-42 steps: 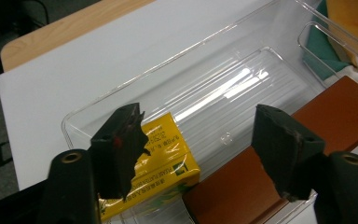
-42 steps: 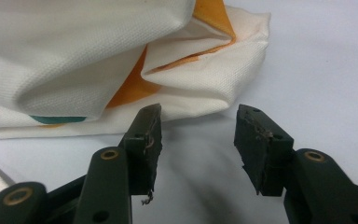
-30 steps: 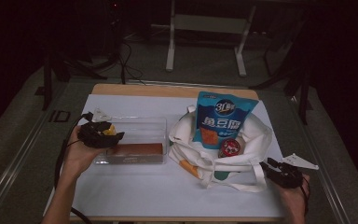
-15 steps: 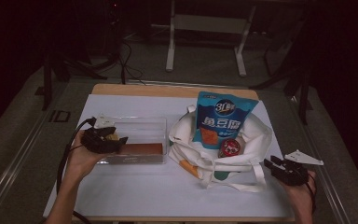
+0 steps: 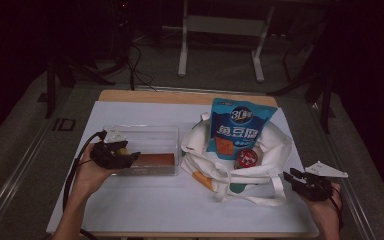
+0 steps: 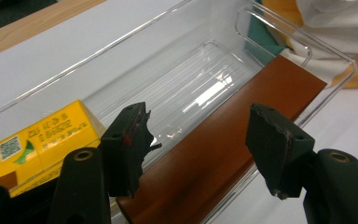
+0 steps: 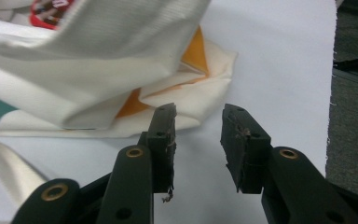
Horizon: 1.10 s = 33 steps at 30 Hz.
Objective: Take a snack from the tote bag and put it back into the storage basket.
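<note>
The jaws of the left gripper (image 6: 198,144) were held apart with nothing pressed between them, poised over the near wall of a clear plastic bin (image 6: 303,46); directly beneath and between them a brown bar (image 6: 223,154) was seen lying along the bin's floor, and just outside the left-hand jaw a yellow carton (image 6: 37,144) was seen in the same bin. The jaws of the right gripper (image 7: 198,140) had just been closing, yet a gap was left and nothing was caught in it; just beyond their tips the folded corner of a white tote bag (image 7: 88,88) was seen on the sheet. In the high view the left hand (image 5: 92,170) was cupped under the left gripper (image 5: 125,159) at the bin's near left corner, and the right hand (image 5: 325,207) was raised at the table's right edge with the right gripper (image 5: 292,177) pointed towards the bag. A blue snack packet (image 5: 232,127) and a red round tin (image 5: 247,159) in the bag's mouth were made out from above. The wooden table (image 5: 180,96) was covered by a white sheet (image 5: 145,210), and a dark room with grey flooring and metal stand legs was seen behind.
</note>
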### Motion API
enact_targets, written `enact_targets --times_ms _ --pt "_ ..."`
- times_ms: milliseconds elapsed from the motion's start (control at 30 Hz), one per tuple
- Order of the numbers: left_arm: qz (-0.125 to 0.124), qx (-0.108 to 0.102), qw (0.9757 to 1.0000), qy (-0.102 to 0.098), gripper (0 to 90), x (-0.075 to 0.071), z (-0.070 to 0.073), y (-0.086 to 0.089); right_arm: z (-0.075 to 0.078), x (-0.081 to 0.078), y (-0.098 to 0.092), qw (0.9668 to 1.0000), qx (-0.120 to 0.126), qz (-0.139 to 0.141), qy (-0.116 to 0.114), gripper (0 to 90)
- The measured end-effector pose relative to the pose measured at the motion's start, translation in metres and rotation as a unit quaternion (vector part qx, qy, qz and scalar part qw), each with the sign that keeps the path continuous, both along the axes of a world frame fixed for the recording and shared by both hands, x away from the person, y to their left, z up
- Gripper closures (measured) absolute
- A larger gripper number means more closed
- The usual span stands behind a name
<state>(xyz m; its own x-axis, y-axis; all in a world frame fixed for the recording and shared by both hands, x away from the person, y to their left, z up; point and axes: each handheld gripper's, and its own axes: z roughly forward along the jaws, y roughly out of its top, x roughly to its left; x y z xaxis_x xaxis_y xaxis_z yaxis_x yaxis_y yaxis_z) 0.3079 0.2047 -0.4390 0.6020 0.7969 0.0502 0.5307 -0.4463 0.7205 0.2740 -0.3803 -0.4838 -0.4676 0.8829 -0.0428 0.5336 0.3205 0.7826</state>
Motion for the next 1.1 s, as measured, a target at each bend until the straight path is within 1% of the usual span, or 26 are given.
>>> enact_targets --times_ms 67,300,433,700,800,1100 --pt "-0.004 0.000 1.0000 -0.001 40.0 0.000 -0.001 -0.001 0.003 -0.002 0.001 1.0000 -0.001 0.003 -0.002 65.8" --pt "-0.010 -0.001 0.9999 0.007 40.3 0.000 -0.008 -0.003 0.015 -0.012 0.005 0.9998 -0.008 0.015 -0.012 66.9" --pt "-0.013 -0.001 0.9999 0.007 40.3 -0.001 -0.010 -0.004 0.022 -0.018 0.008 0.9996 -0.006 0.022 -0.016 67.0" --pt "-0.017 -0.002 0.9998 0.013 40.3 -0.002 -0.016 -0.006 0.032 -0.031 0.019 0.9988 -0.009 0.042 -0.024 67.9" --pt "-0.016 -0.004 0.9998 0.014 40.2 -0.002 -0.017 -0.006 0.035 -0.035 0.023 0.9985 -0.014 0.046 -0.028 68.4" --pt "-0.019 -0.008 0.9997 0.015 40.1 -0.003 -0.019 -0.008 0.045 -0.049 0.032 0.9974 -0.012 0.060 -0.037 69.3"
